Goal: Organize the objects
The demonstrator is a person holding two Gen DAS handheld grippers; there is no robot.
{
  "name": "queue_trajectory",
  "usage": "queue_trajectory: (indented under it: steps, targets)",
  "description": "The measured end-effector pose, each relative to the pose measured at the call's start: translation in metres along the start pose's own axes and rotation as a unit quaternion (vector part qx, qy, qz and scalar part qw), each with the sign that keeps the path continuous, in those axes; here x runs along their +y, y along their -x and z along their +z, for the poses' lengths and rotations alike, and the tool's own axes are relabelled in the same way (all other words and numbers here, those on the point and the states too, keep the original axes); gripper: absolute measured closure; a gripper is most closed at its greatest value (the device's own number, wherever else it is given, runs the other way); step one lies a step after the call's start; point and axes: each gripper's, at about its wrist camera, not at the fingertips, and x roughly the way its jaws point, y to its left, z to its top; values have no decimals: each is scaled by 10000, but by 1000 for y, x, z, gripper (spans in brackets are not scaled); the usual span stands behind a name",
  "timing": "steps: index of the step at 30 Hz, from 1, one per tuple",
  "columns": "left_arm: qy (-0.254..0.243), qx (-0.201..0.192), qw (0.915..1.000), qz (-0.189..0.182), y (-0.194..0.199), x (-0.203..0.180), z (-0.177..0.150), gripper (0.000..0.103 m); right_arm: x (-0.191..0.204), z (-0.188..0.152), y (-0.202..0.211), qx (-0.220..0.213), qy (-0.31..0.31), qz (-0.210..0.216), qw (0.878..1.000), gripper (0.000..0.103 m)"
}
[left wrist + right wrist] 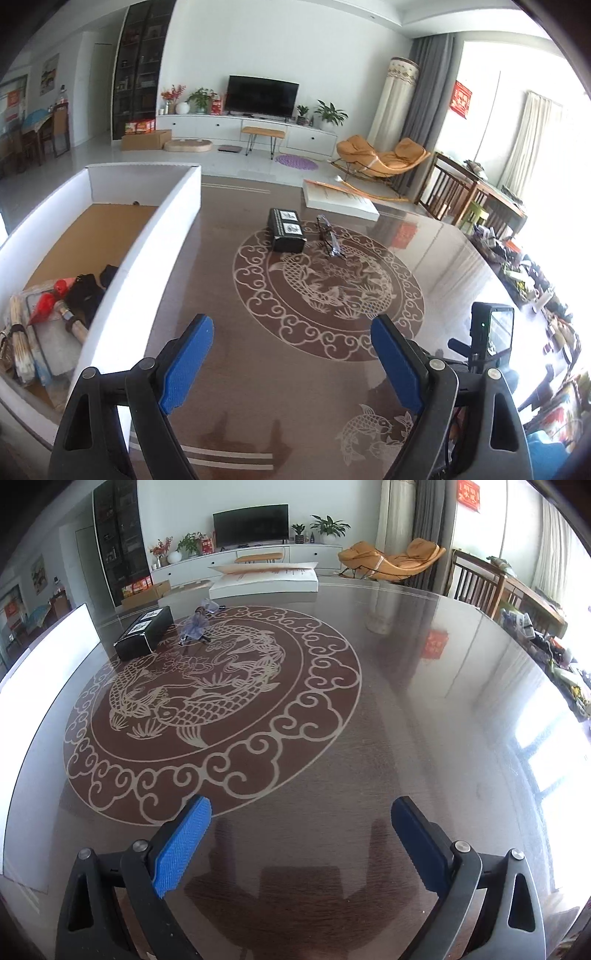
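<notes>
White cardboard box (162,218), open-topped with a brown floor, sits at the left edge of the glossy brown table (258,369). Its near end holds a bundle of pale sticks (20,339), a red-capped item (50,301), a wooden-handled tool (72,321) and black pouches (88,291), all lying packed together; finer identity not readable. In the right wrist view only the box's bright outer wall (48,653) shows at far left.

Left gripper (291,362): blue pads apart, nothing between them, bare tabletop below. To its right, part of the other gripper's body with a small screen (498,328) is visible.

Centre of table: a black rectangular box (287,229) with two white labels on top lies at the far rim of the carp medallion (325,284). Just beside it on the right, apart from it, a pair of glasses (330,236), folded, partly in a clear wrapper. In the right wrist view the same box (146,635) and glasses (199,626) lie at upper left, well away from the fingers.

Beyond them, at the table's far edge, a flat white box (341,201) with an orange strip lying on it.

Right gripper (301,843): blue pads spread wide, nothing between them, over plain tabletop right of the medallion.
</notes>
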Motion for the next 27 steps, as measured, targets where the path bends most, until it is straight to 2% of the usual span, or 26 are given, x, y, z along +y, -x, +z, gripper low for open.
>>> queue_trajectory:
  steps: [4,9,12,15,20,24,26,27]
  targets:
    - [-274,291,9990,-186,-23,-30,-17,16,-1,-6,-2,9,-31,23,10000,4]
    - [-491,611,9969,-4,-60,-40,-36,16,1,-6,-6,108,37,-19,9999,2]
    - [-501,674,9963,164,-81,-32,-48,16,2,-7,-7,133,26,-26,9999,0]
    - [-408,908,9943,372,-104,-16,-56,16,2,-7,-7,135,35,-38,9999,0]
    - [-156,1159,9903,744,-135,13,-54,16,2,-7,-7,135,34,-37,9999,0]
    - [-376,1135,9869,1086,-147,19,-49,15,2,-7,-8,140,26,-45,9999,0]
    - [-388,1054,9879,1071,-152,22,-46,14,3,-4,-10,146,12,-60,9999,0]
    - [-385,1027,9880,1092,-154,24,-43,9,4,-2,-11,156,4,-64,9999,0]
